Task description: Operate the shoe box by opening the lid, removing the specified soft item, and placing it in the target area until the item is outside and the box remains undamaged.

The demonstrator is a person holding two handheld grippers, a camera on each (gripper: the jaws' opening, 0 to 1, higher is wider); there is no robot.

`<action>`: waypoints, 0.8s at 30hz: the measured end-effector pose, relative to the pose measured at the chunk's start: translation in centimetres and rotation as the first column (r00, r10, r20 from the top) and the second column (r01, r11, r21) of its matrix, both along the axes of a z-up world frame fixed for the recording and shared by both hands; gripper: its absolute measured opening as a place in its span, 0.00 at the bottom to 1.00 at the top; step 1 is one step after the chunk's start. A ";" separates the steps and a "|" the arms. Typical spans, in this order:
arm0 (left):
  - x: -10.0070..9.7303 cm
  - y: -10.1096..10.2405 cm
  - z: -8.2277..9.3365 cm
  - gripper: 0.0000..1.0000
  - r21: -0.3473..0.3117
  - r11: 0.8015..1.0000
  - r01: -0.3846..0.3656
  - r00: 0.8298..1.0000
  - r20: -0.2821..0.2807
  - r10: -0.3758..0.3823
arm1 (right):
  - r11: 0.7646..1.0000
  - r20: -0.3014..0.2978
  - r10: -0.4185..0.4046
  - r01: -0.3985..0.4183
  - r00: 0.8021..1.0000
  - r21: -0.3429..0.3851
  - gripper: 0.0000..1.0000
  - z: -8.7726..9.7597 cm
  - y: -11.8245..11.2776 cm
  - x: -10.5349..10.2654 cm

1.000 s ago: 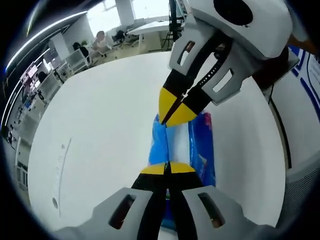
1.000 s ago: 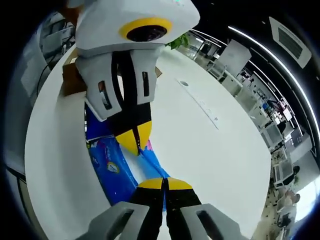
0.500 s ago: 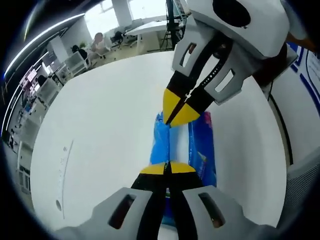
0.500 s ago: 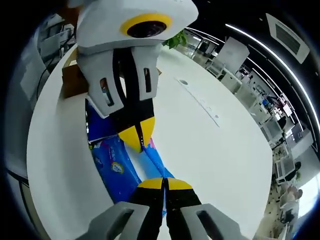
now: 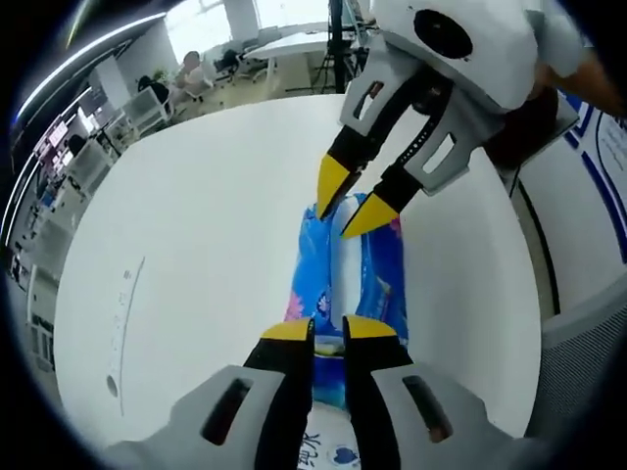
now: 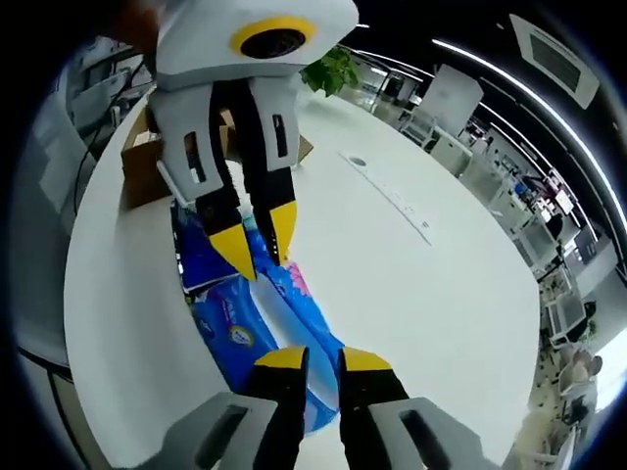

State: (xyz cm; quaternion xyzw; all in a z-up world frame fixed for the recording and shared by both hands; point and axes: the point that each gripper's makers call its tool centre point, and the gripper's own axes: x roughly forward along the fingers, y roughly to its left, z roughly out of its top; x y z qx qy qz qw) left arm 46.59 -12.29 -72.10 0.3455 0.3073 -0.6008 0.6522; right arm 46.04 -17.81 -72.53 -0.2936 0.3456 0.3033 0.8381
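One blue tissue pack (image 5: 350, 294) flat on white table (image 5: 196, 255), lengthwise between tools

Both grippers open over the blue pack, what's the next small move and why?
Probably lift both grippers straight off. The blue plastic-wrapped soft tissue pack lies flat on the white round table, clear of the brown cardboard box; left gripper and right gripper stand open, gripping nothing.
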 end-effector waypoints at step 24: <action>-0.5 5.6 7.8 0.28 -0.169 0.977 -0.130 0.990 0.029 0.137 | 0.994 -0.017 0.006 -0.004 1.000 0.111 0.37 5.0 4.9 -2.7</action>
